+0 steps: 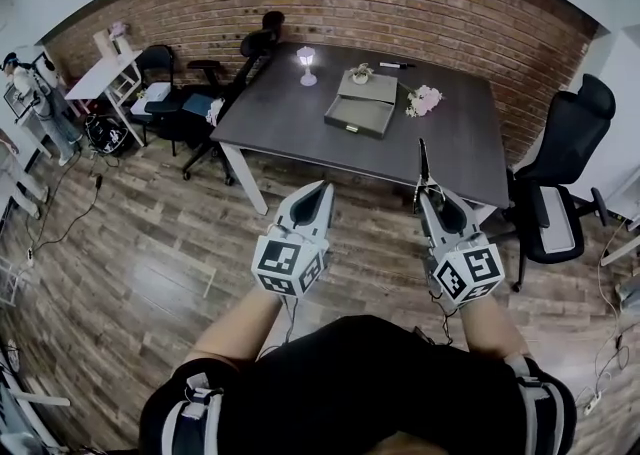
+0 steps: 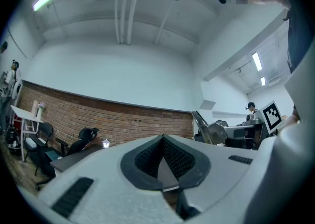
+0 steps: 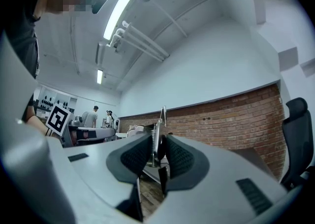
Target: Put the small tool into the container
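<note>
My right gripper (image 1: 426, 195) is held over the wooden floor in front of the dark table (image 1: 280, 113), shut on a small metal tool (image 1: 422, 165) that sticks up past its tips. In the right gripper view the tool (image 3: 158, 139) is pinched between the two black pads (image 3: 179, 159). The left gripper (image 1: 322, 187) is beside it, its jaws shut with nothing between them (image 2: 162, 138). The container, a grey open box (image 1: 362, 108), sits on the table well ahead of both grippers. In the left gripper view the tool (image 2: 200, 122) shows at the right.
On the table stand a small white lamp (image 1: 307, 64), a little pot (image 1: 360, 73), a marker (image 1: 396, 65) and pink flowers (image 1: 424, 99). Black office chairs stand at the right (image 1: 560, 168) and back left (image 1: 252, 46). A white side table (image 1: 105, 73) is at the far left.
</note>
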`<state>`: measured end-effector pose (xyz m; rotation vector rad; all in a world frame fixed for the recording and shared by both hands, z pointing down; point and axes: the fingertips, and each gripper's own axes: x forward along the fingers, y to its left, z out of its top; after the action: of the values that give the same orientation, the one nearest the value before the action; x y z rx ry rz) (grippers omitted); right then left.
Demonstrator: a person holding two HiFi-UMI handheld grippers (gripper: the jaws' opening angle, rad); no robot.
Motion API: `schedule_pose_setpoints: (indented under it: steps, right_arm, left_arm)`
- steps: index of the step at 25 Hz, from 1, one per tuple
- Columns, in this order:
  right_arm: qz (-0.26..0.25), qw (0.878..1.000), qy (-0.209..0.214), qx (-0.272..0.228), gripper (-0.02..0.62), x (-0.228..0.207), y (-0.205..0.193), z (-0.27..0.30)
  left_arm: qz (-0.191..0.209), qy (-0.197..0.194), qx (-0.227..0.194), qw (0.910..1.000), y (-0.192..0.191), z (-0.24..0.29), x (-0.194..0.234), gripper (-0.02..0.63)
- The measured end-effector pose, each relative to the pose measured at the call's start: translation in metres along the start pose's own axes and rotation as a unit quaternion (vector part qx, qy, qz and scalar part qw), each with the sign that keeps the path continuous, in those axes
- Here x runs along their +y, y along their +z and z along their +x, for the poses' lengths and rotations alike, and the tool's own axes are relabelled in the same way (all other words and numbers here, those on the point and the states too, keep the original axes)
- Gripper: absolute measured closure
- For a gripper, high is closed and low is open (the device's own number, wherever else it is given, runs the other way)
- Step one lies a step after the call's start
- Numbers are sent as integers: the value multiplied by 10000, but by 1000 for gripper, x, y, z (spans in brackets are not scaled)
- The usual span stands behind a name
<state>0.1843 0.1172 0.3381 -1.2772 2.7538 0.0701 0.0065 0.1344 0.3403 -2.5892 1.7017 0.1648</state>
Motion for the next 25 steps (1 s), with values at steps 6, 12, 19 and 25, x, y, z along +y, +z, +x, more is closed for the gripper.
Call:
schedule_pose_setpoints:
  steps: [6, 12, 19, 25]
  right_arm:
    - [-116, 9999, -21, 77, 506, 9, -1, 4]
    - [-210, 9996, -87, 140, 506, 20, 0, 8]
    - [-210, 9993, -183, 267, 505, 43, -3, 11]
    - [-216, 9990, -178, 343, 505, 59, -6, 17]
  left_arm:
    - [-26, -63, -29, 10000, -1, -3, 7, 597]
    - [-26, -164, -105, 9998, 2, -8, 15, 597]
    - [-125, -198, -87, 9997, -1, -24, 34, 597]
    - [-166, -164, -128, 9996, 3, -38, 49, 597]
